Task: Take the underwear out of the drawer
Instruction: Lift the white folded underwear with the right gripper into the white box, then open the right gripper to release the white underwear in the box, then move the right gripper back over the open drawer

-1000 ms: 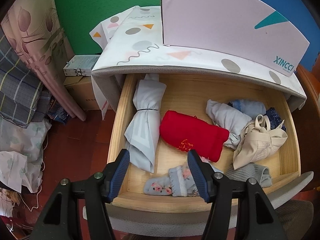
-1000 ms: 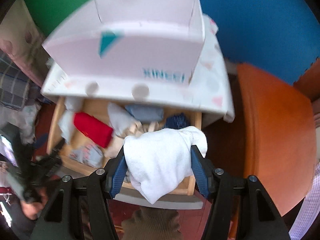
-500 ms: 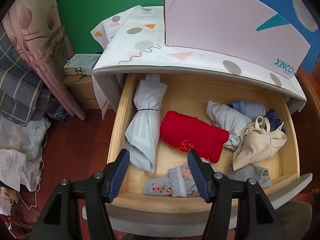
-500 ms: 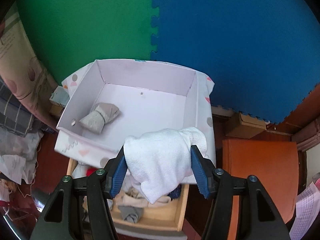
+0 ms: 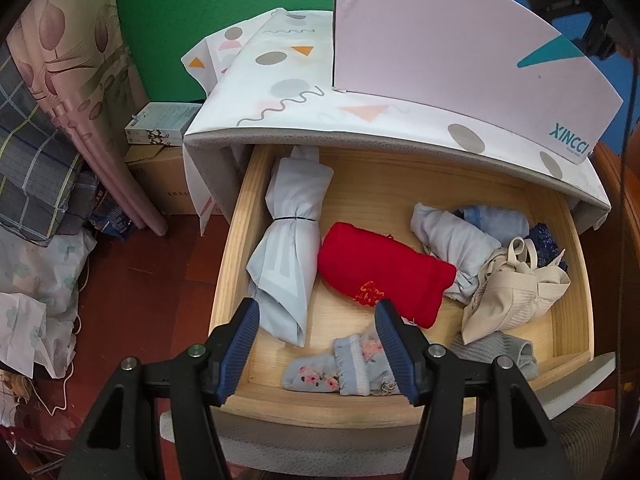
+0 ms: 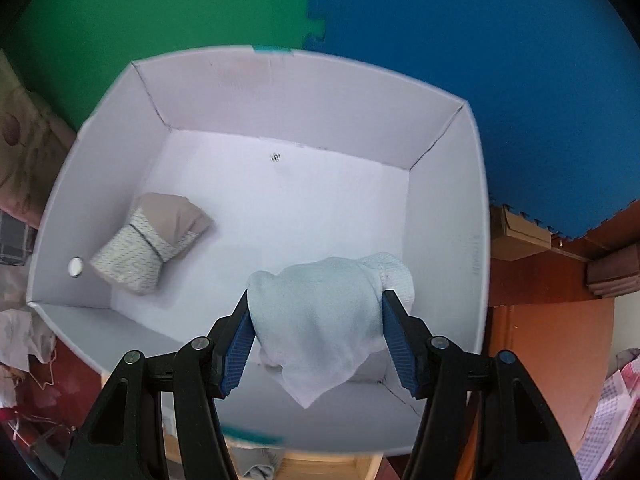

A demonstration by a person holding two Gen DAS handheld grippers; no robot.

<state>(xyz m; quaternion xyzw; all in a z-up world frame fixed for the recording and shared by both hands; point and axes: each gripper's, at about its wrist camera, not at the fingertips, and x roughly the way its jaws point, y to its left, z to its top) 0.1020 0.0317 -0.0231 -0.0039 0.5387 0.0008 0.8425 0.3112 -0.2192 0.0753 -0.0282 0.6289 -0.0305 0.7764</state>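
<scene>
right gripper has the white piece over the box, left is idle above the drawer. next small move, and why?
Probably open the right gripper and drop the white garment. It is clamped between the pads and hangs over the floor of the white box, inside its walls, where a folded beige piece already lies. The left gripper holds nothing, its jaws apart above the drawer.

Wall: green mat [image 6: 160,8] beside blue mat [image 6: 500,60];
Floor: dark red [image 5: 132,280];
Left side: flowery curtain [image 5: 68,64]
</scene>
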